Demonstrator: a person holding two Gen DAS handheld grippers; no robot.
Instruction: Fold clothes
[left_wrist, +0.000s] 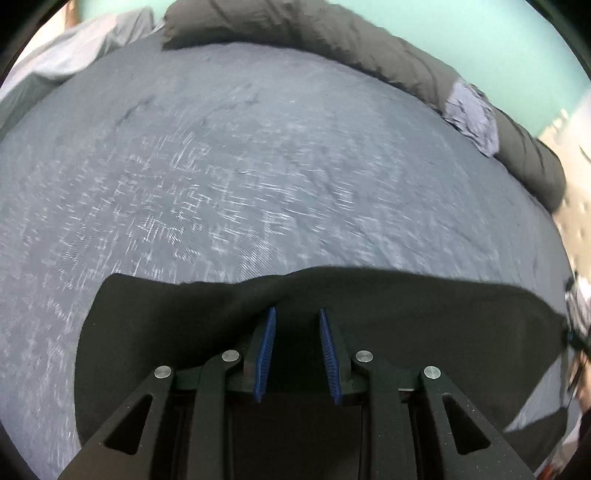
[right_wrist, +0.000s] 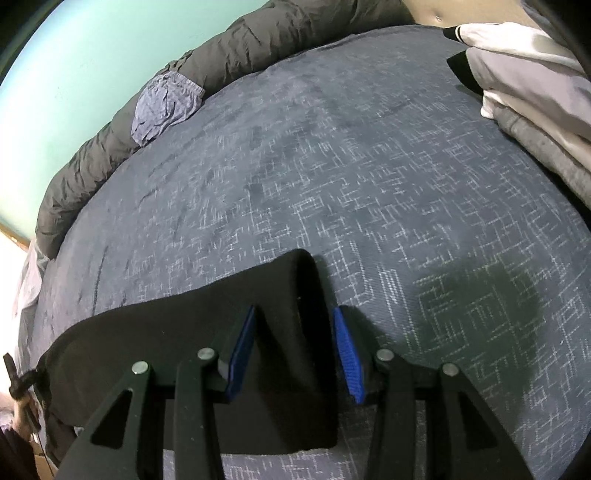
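Observation:
A black garment (left_wrist: 369, 314) lies spread over the near part of the blue-grey patterned bedspread (left_wrist: 240, 166). My left gripper (left_wrist: 297, 309) is over the garment's far edge. Its blue pads (left_wrist: 267, 350) stand partly apart, with black cloth between and under them. In the right wrist view the same black garment (right_wrist: 147, 332) rises in a raised fold between the fingers of my right gripper (right_wrist: 293, 312). That gripper is wide open, and its right pad (right_wrist: 349, 358) is over bare bedspread (right_wrist: 369, 184). A person's hand (right_wrist: 22, 406) shows at the far left.
A rolled dark grey duvet (left_wrist: 369, 48) runs along the far side of the bed against a mint wall, with a small lilac checked garment (right_wrist: 166, 103) lying on it. A stack of folded white and grey clothes (right_wrist: 535, 92) sits at the bed's far right.

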